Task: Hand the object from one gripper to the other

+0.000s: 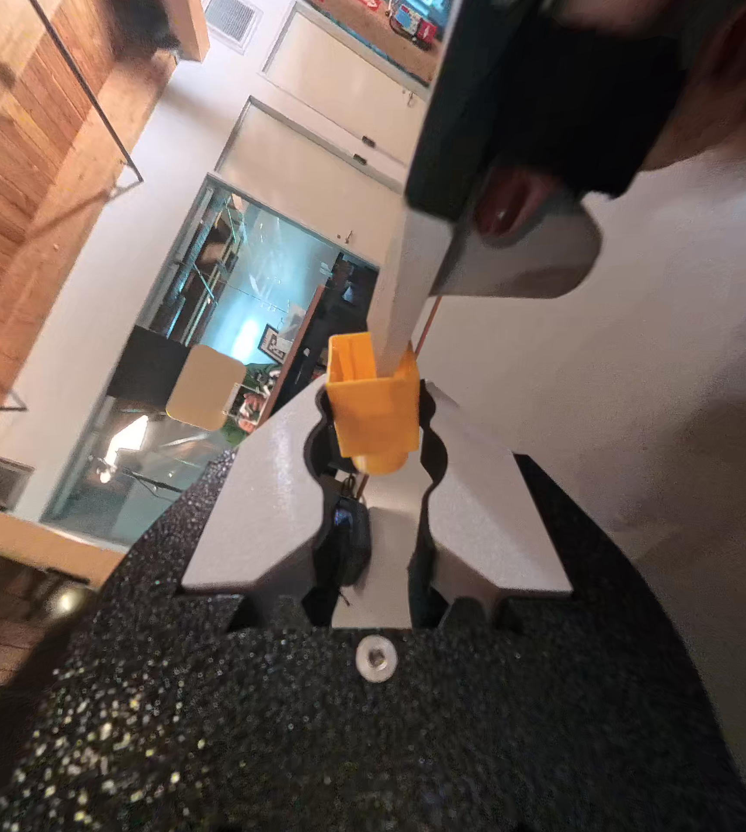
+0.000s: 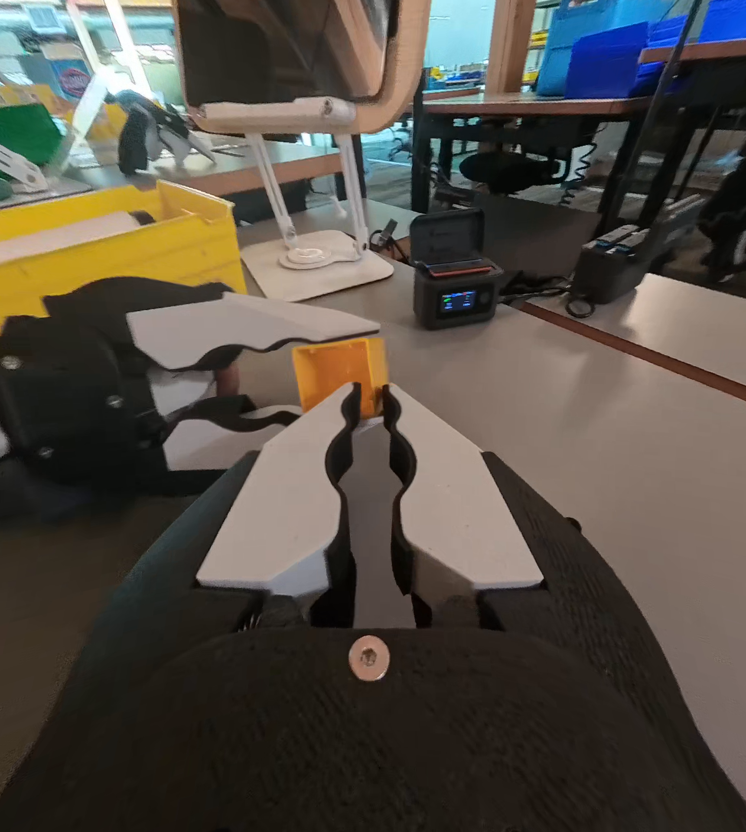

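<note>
In the right wrist view, the right gripper [image 2: 368, 396] has its two white fingers almost together, and their black-lined tips pinch one wall of the orange object [image 2: 339, 373]. This object is a small hollow box, open on the side facing the camera, held above the grey table [image 2: 587, 450]. To the left of it, the left gripper [image 2: 308, 373] comes in from the side with its fingers spread wide, one above the object and one below. I cannot tell from this view if they touch it.

In the left wrist view, the same orange object [image 1: 373, 414] sits between the tips of the left gripper [image 1: 373, 409]. Its fingers stand apart, close to the two sides of the box, but real contact is not clear. A finger of the right gripper [image 1: 400, 324] reaches down into the open top of the box.

Farther on the table there are a yellow bin [image 2: 105, 252] at the left, a white stand [image 2: 317, 265] with a framed screen, and a small black device [image 2: 456, 288] with a lit display.
</note>
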